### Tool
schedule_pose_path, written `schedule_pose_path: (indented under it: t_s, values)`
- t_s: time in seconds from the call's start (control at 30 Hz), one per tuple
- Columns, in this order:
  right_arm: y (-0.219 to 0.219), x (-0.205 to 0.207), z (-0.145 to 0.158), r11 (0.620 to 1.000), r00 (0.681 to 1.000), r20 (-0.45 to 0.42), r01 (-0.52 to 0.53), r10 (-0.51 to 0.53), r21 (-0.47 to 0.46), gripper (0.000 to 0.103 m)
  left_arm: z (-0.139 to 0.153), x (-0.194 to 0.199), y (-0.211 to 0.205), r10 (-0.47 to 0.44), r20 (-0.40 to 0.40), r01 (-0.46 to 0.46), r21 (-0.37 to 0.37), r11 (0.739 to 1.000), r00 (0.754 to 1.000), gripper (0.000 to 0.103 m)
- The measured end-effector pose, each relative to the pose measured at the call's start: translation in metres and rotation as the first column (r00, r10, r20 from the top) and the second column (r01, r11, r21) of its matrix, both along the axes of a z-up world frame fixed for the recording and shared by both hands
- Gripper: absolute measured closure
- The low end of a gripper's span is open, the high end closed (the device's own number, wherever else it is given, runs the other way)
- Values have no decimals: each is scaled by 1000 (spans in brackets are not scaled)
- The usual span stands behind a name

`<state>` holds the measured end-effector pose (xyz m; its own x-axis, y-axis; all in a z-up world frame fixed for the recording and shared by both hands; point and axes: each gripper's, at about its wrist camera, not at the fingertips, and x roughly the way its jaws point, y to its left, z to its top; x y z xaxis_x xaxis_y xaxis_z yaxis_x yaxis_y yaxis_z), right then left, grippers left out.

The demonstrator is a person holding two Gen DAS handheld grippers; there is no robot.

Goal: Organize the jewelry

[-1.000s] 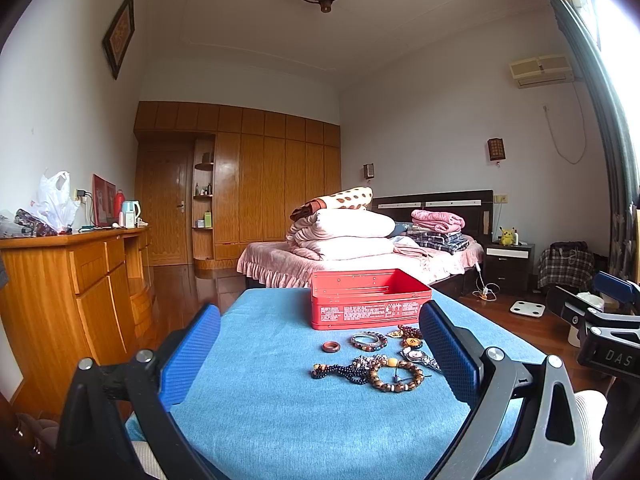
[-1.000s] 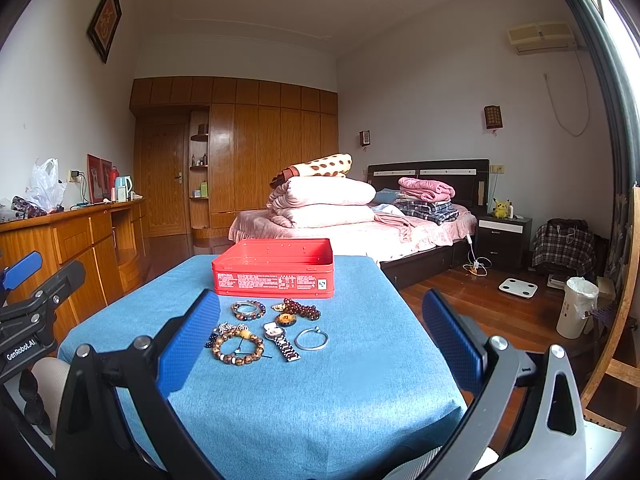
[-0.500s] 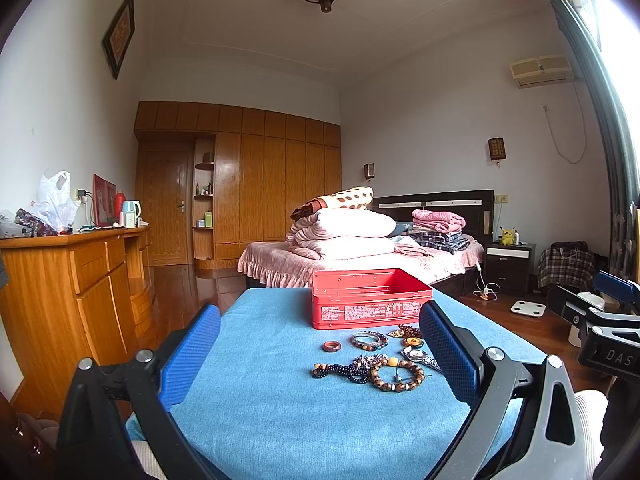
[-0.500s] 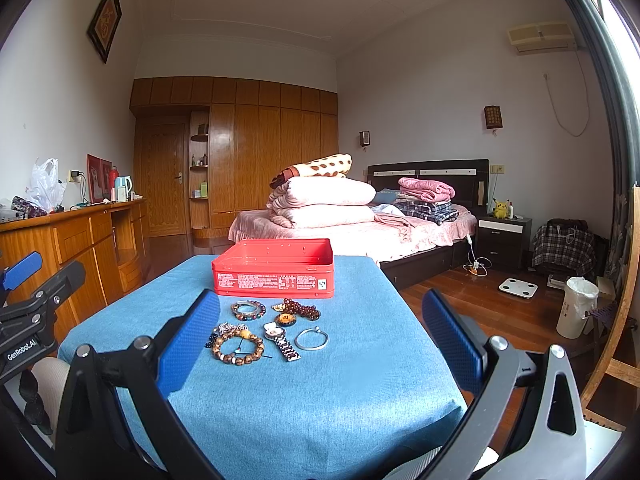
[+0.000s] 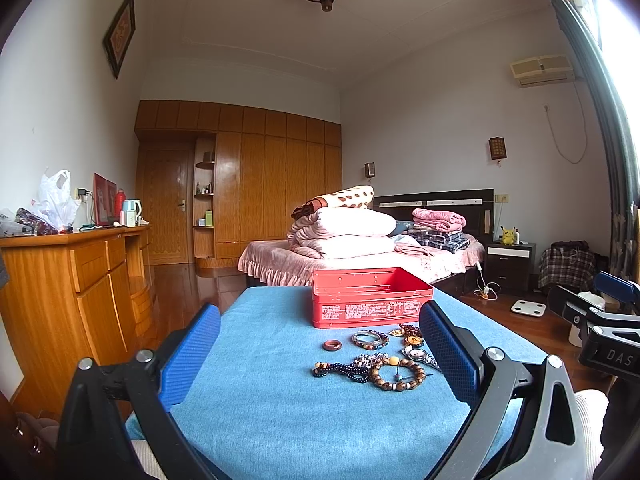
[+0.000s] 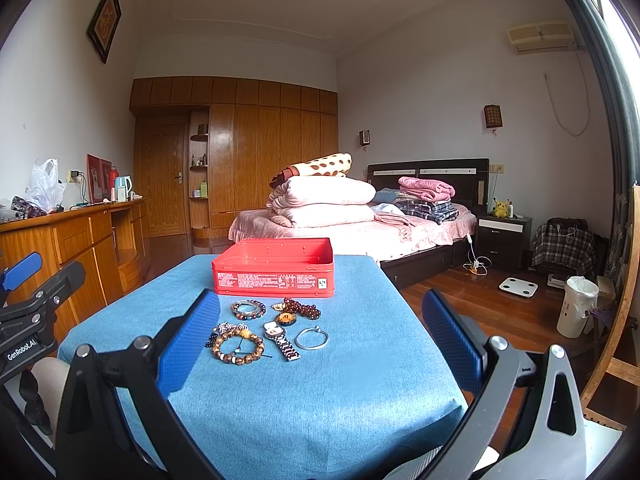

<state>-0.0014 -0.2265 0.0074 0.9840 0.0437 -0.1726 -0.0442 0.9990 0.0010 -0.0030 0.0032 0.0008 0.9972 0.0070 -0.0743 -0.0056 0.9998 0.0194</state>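
Both claws hover over the near edge of the bench (image 6: 360,380), which is covered in blue cloth, and both stand spread wide with nothing between the blue pads. The left claw (image 5: 320,348) frames most of the jewelry: the brown ring (image 5: 332,345) and the dark bead strand (image 5: 344,369) lie ahead between its fingers, while the wooden bead bracelet (image 5: 396,374) sits just beside its right pad. The right claw (image 6: 320,332) has the pile ahead, toward its left pad: the wooden bead bracelet (image 6: 238,346) lies close to that pad, the watch (image 6: 282,340) and the silver bangle (image 6: 311,338) nearer the middle. The open red tin (image 6: 274,268) stands behind the jewelry, farther along the bench, well apart from both claws.
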Motion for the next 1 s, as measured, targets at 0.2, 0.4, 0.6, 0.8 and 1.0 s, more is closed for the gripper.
schedule_pose_path:
  t_s: [0.2,0.4,0.6,0.8,1.0]
  values:
    - [0,0,-1,1000,1000,-1,-1,1,1,5,3,-3,4,6,-6,-6,-2,1000,1000,6]
    - [3,8,-4,1000,1000,-7,-2,2,-1,5,1,1,3,7,-16,-7,-5,1000,1000,6]
    - [5,11,-13,1000,1000,-27,-5,5,1,5,-3,9,6,4,-51,-5,-14,1000,999,6]
    - [7,23,-20,1000,997,-77,-10,9,-5,5,-13,25,10,-1,-131,-2,-28,1000,991,6]
    - [11,48,-33,999,987,-158,-31,32,6,5,-28,52,12,-16,-222,8,-40,999,975,6]
